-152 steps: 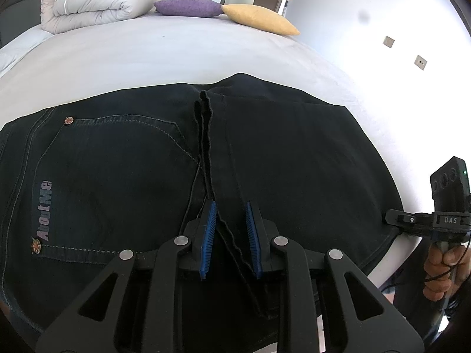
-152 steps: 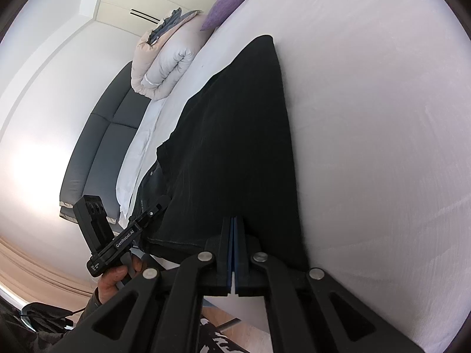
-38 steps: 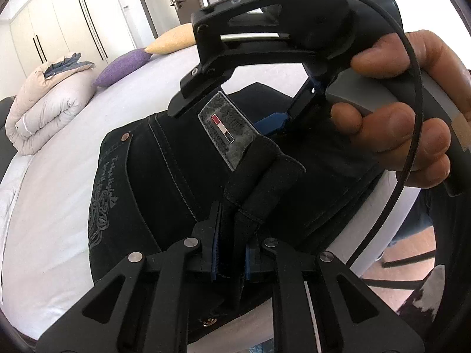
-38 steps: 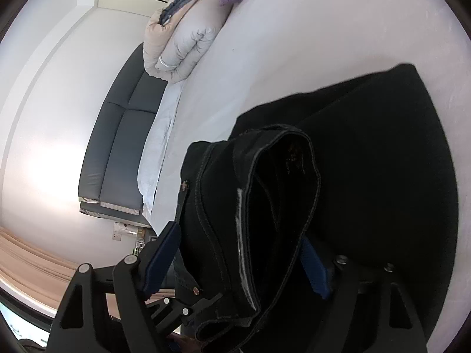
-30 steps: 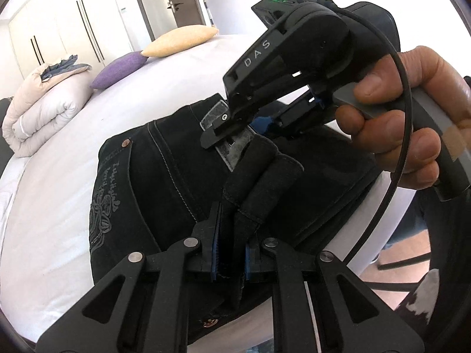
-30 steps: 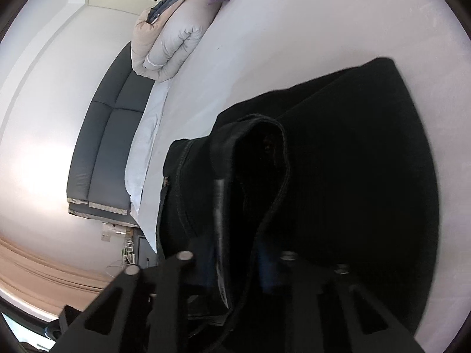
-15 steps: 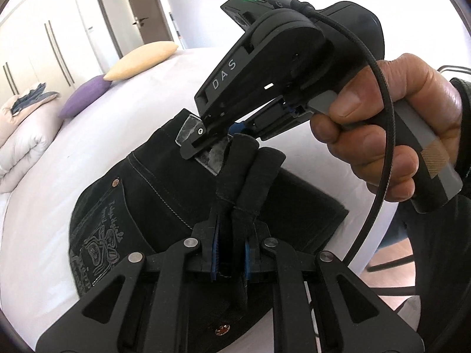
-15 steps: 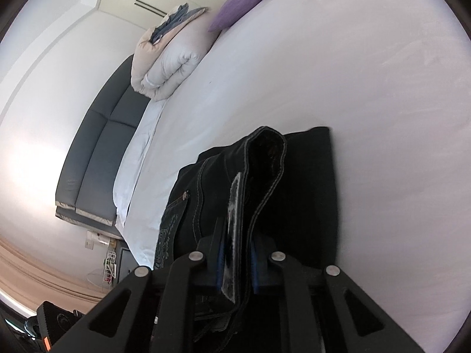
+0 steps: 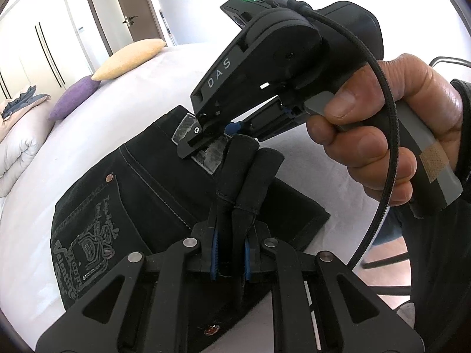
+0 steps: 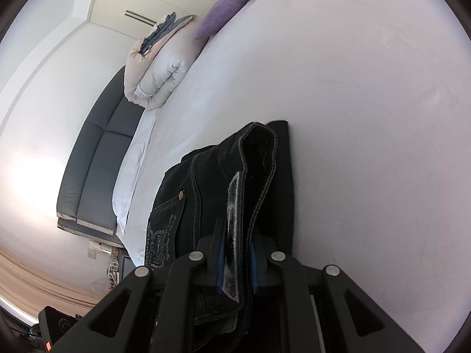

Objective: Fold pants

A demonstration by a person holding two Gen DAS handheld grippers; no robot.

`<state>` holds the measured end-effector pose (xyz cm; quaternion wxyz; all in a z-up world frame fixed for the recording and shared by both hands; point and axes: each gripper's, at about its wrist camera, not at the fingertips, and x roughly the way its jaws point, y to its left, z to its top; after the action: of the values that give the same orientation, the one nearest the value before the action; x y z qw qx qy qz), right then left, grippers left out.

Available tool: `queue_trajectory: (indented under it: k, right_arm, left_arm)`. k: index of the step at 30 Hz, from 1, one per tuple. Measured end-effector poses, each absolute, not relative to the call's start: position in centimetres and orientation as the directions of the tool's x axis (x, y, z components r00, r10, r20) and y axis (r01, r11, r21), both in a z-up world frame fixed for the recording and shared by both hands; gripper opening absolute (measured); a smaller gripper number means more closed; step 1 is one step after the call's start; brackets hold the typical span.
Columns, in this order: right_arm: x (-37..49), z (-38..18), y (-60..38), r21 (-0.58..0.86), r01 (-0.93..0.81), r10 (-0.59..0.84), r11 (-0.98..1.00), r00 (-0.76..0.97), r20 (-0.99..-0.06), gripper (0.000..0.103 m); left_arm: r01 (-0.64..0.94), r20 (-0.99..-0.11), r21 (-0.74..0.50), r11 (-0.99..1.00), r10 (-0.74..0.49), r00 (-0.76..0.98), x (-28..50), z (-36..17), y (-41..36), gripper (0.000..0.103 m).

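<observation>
Black jeans (image 9: pixel 153 194) lie folded into a short stack near the edge of the white bed (image 9: pixel 164 76), back pocket with pale embroidery facing up. My left gripper (image 9: pixel 231 254) is shut on a bunched fold of the jeans' edge. My right gripper (image 10: pixel 237 266) is shut on the waistband by the grey label (image 10: pixel 234 206); it also shows in the left wrist view (image 9: pixel 206 144), held by a hand just beyond my left gripper. The jeans (image 10: pixel 206 188) are lifted at the waistband end.
A purple pillow (image 9: pixel 73 97) and a yellow pillow (image 9: pixel 129 54) lie at the far end of the bed. A rolled white duvet (image 10: pixel 159 67) sits beside them. A dark grey sofa (image 10: pixel 94 158) stands along the bed's left side. Wardrobe doors and a brown door (image 9: pixel 114 3) are behind.
Since five seconds ago the spread jeans were folded into a short stack. In the last second my right gripper closed on the waistband, and both grippers lifted and pulled the stack toward the bed's edge.
</observation>
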<state>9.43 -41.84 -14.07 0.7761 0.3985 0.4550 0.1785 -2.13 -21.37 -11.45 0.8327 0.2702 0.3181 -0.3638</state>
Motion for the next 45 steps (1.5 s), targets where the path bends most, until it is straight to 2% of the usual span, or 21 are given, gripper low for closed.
queue_trajectory:
  k: [5,7,9,11,13,14,16,19,21,23,24,25,26,27,28,30,39,45]
  right_arm:
    - [9.2,-15.4,-41.8,0.795,0.094,0.646,0.599,0.531,-0.549,0.015]
    - [8.9,-15.7,-42.0,0.807,0.088,0.652,0.584,0.541,-0.531,0.016]
    - [8.6,-15.2,-42.2,0.81,0.09,0.65,0.579,0.549,-0.526,0.024]
    - [7.8,-14.6,-42.7,0.805,0.103,0.63,0.585,0.568,-0.53,0.031]
    - [6.9,-14.0,-43.3,0.799,0.126,0.607,0.587,0.585,-0.538,0.035]
    - [6.3,-13.5,-43.7,0.791,0.142,0.585,0.594,0.598,-0.547,0.038]
    - [5.3,-12.0,-44.0,0.787,0.131,0.567,0.603,0.623,-0.539,0.037]
    - [5.1,-9.8,-42.7,0.781,0.075,0.58,0.62,0.626,-0.521,0.01]
    - [5.7,-9.0,-40.7,0.765,0.029,0.603,0.643,0.597,-0.529,0.009]
    - [6.2,-9.3,-38.9,0.737,0.016,0.605,0.676,0.56,-0.567,0.009]
    - [6.4,-9.7,-38.5,0.731,0.018,0.605,0.682,0.547,-0.578,0.009]
    - [6.5,-10.5,-37.9,0.718,0.033,0.597,0.696,0.528,-0.604,0.009]
    - [6.7,-11.2,-37.6,0.696,0.053,0.579,0.716,0.511,-0.635,0.008]
    - [6.7,-12.4,-37.5,0.655,0.081,0.542,0.752,0.491,-0.683,0.0]
    - [6.4,-12.9,-37.6,0.667,0.083,0.549,0.74,0.499,-0.671,0.0]
    - [5.7,-13.3,-38.3,0.7,0.089,0.566,0.709,0.52,-0.64,0.0]
    - [3.4,-11.5,-37.1,0.632,0.098,0.489,0.769,0.547,-0.679,0.0]
    - [1.1,-11.4,-37.1,0.626,0.103,0.468,0.773,0.574,-0.672,0.0]
  left_arm:
    - [0.777,-0.74,0.209,0.593,-0.423,0.522,-1.5,-12.2,-21.4,0.012]
    - [0.767,-0.737,0.194,0.611,-0.425,0.525,-1.3,-12.0,-21.0,0.016]
    - [0.773,-0.746,0.146,0.617,-0.445,0.496,-0.9,-11.3,-20.4,0.022]
    - [0.788,-0.751,0.053,0.613,-0.496,0.436,-0.6,-10.3,-19.1,0.034]
    - [0.789,-0.736,-0.022,0.615,-0.544,0.403,-0.5,-9.2,-17.4,0.075]
    - [0.778,-0.715,-0.051,0.626,-0.567,0.409,-0.6,-8.2,-16.1,0.076]
    - [0.766,-0.691,-0.087,0.637,-0.592,0.414,-0.3,-6.9,-14.1,0.076]
    - [0.707,-0.678,-0.106,0.699,-0.571,0.462,2.2,-5.2,-11.5,0.076]
    - [0.64,-0.694,-0.068,0.766,-0.497,0.521,5.1,-4.9,-10.3,0.076]
    - [0.582,-0.717,-0.05,0.811,-0.435,0.545,8.3,-5.4,-9.3,0.062]
    - [0.547,-0.742,-0.042,0.836,-0.393,0.543,10.5,-6.1,-8.8,0.041]
    - [0.517,-0.769,-0.023,0.856,-0.345,0.538,12.2,-6.8,-8.5,0.032]
    - [0.498,-0.788,-0.003,0.867,-0.309,0.532,13.1,-7.8,-8.0,0.031]
    - [0.493,-0.807,0.017,0.87,-0.28,0.52,14.2,-8.9,-7.7,0.021]
    - [0.491,-0.818,0.03,0.871,-0.261,0.513,14.7,-9.7,-7.5,0.017]
    - [0.494,-0.825,0.037,0.869,-0.252,0.506,14.7,-10.5,-7.3,0.017]
    - [0.495,-0.812,0.06,0.867,-0.246,0.529,14.6,-12.2,-8.1,0.017]
    - [0.492,-0.805,0.049,0.869,-0.258,0.534,13.5,-12.3,-7.8,0.017]
